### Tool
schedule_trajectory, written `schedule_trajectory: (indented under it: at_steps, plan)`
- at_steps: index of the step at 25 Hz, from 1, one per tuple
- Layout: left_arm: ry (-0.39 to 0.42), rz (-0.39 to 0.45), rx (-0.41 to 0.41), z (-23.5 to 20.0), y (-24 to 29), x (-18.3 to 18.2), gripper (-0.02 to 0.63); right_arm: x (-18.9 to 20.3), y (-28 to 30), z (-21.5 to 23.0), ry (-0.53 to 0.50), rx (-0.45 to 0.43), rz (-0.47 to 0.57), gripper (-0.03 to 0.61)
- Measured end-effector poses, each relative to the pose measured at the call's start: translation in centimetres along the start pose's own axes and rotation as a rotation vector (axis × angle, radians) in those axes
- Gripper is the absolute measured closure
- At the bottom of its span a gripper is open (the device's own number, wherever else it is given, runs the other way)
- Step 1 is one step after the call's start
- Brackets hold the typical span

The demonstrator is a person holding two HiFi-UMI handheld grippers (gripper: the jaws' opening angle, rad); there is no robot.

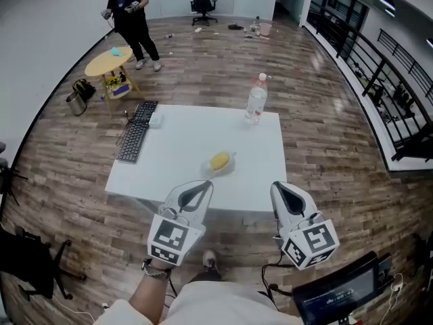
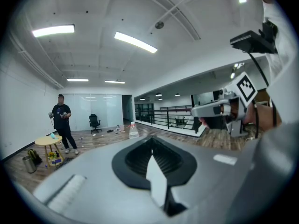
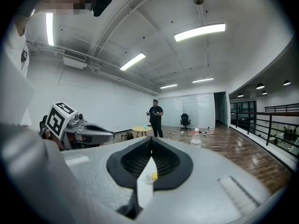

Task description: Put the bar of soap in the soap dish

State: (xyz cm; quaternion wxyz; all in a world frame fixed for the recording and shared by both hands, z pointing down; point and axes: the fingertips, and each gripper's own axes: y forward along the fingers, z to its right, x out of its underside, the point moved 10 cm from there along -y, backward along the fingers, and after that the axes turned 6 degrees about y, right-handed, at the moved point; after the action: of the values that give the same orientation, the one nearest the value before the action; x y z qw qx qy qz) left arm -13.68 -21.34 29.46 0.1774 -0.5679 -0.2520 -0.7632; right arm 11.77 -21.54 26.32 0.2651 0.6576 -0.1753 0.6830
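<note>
Presently both tools hang short of the white table [image 1: 177,141], at about 6 o'clock from its middle. The left gripper [image 1: 198,190] has its jaws pressed together on nothing, and the right gripper [image 1: 282,189] looks just the same in its own view: jaws together, empty. The yellow bar of soap [image 1: 219,160] lies on the table at roughly 5 o'clock from its centre, near the front edge. A pale, clear thing touches its 2 o'clock side [image 1: 231,158], probably the soap dish. Whether the bar rests partly on it or only beside it is too small to tell.

The step in hand appears to be the approach. To do it well, one gripper should be opened wide before it reaches the bar and brought in low. It should close across the bar's narrow sides, since soap is slick and may squirt out of a corner grip. The other gripper could steady the light dish so it does not skid.

By count there are:
- one bar of soap and one likely dish
- one clear water bottle [image 1: 256,103] at 1 o'clock
- what look like two black keyboards [image 1: 132,143] at 9 to 10 o'clock
- two grippers
- one person [image 1: 131,15] standing far off by a round yellow table [image 1: 108,62]
</note>
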Motion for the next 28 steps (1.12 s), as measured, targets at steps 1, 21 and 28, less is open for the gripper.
schedule_trajectory:
  at_steps: [1,21,28]
  plan:
    - [0.003,0.002,-0.002,0.6,-0.3,-0.2,0.606,0.0,-0.6,-0.1,-0.003,-0.003,0.004,0.575]
    - [0.041,0.045,-0.046,13.1,-6.8,-2.0,0.606,1.7,-13.7,-2.3,-0.055,-0.061,0.046,0.575]
    - [0.041,0.053,-0.06,16.0,-9.3,-2.0,0.606,2.3,-17.6,-3.7,-0.066,-0.063,0.058,0.575]
